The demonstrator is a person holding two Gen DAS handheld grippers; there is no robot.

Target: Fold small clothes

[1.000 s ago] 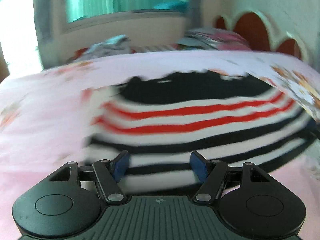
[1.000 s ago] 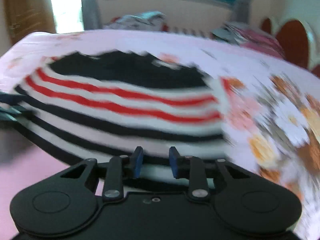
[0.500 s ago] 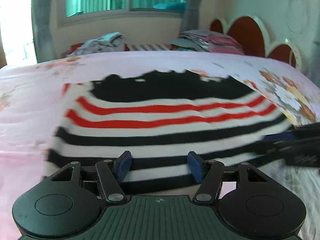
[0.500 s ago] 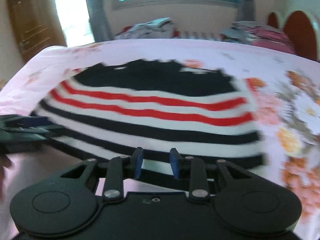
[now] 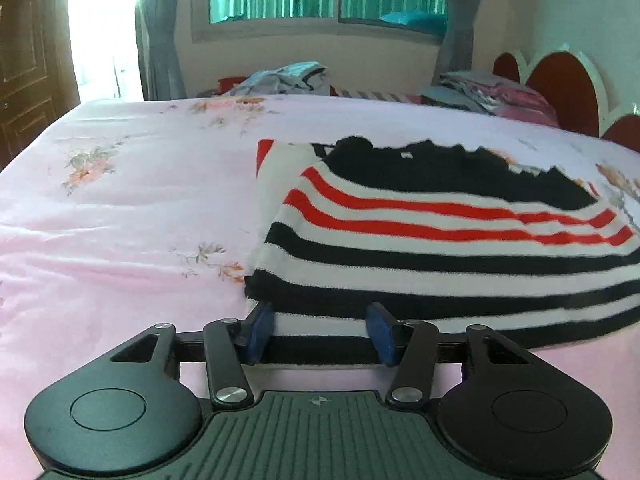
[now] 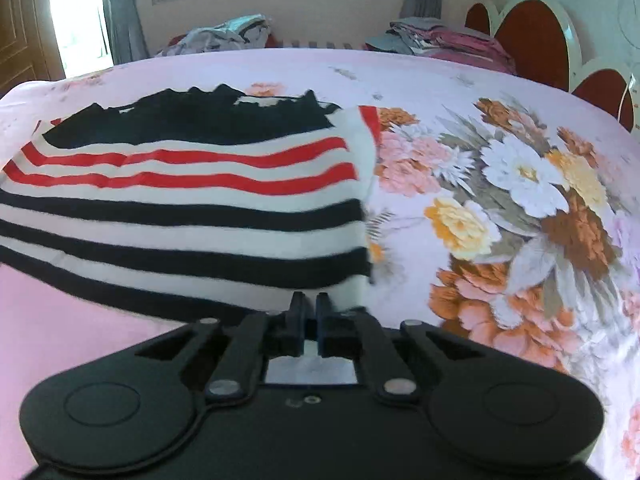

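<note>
Daylight enters from the doorway (image 5: 100, 28) at upper left – blown out to white glare. Interior is evenly bright, shadows soft. Fisheye bending curves the bed (image 5: 120, 208) edges; dark vignette at corners – slight motion blur on the sweater (image 6: 180, 208).

Black left gripper (image 5: 320, 330), blue pads (image 5: 260, 330), silver screws.

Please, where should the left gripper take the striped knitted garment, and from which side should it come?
Grip the near hem of the black, white and red striped knitted garment at its left corner, coming from the near edge. That edge faces the left gripper, between its open fingers.
</note>
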